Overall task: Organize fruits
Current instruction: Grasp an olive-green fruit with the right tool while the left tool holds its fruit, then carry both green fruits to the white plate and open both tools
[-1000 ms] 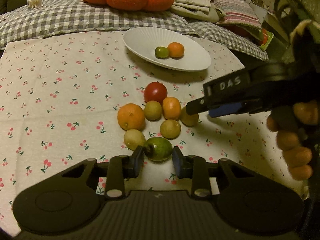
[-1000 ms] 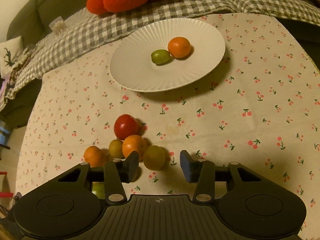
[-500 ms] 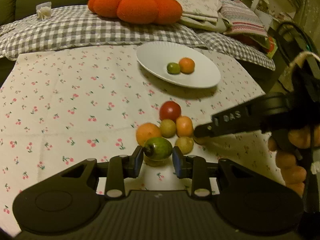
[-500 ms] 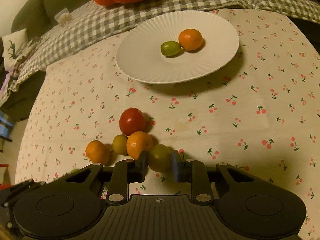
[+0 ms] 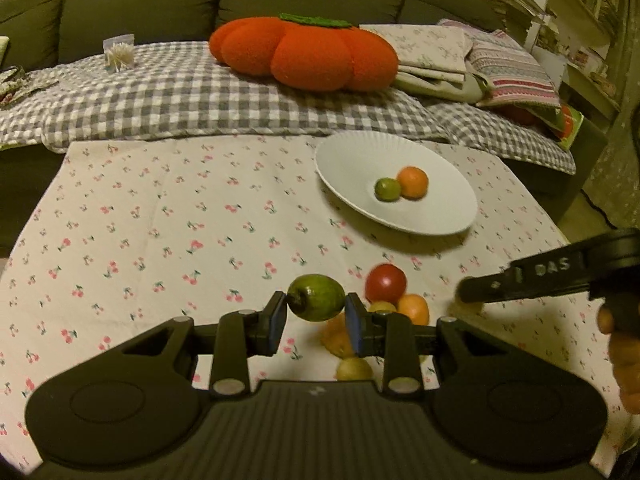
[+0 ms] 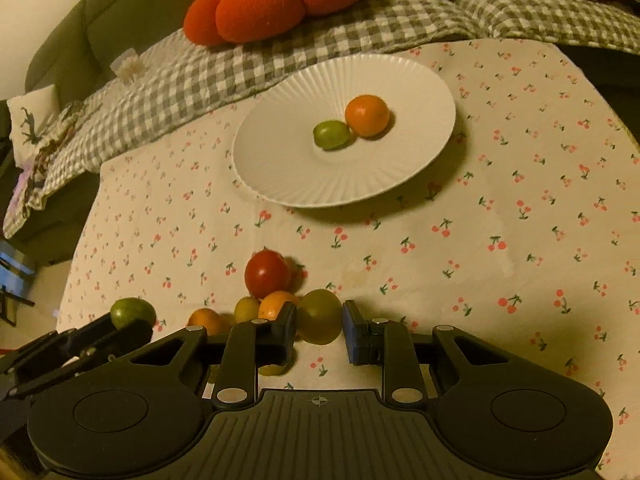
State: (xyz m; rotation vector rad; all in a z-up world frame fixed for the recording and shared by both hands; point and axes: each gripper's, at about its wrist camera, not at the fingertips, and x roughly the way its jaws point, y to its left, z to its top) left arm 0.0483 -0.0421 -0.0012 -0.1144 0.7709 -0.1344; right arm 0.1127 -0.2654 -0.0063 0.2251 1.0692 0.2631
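Left wrist view: my left tool [image 5: 316, 316] is clamped on the green oval fruit [image 5: 317, 297], pads pressed to both its ends, holding it above the cherry-print cloth [image 5: 160, 240] of the desk. The white plate [image 5: 352, 160] sits beyond and to the right of that fruit, carrying a small green fruit [image 5: 387, 189] touching an orange one [image 5: 413, 182]. Nearer than the plate, the red tomato [image 5: 385, 281] heads the loose pile. My right tool [image 5: 464, 300] reaches in from the right beside that pile.

Right wrist view: my right tool [image 6: 320, 326] has just been closing and now grips a yellow-green round fruit [image 6: 319, 315] at the pile's right edge, nearer than the plate [image 6: 280, 168]. The tomato [image 6: 267, 274] lies between plate and grasped fruit. At the left, the left tool [image 6: 132, 326] carries its green fruit [image 6: 132, 312].
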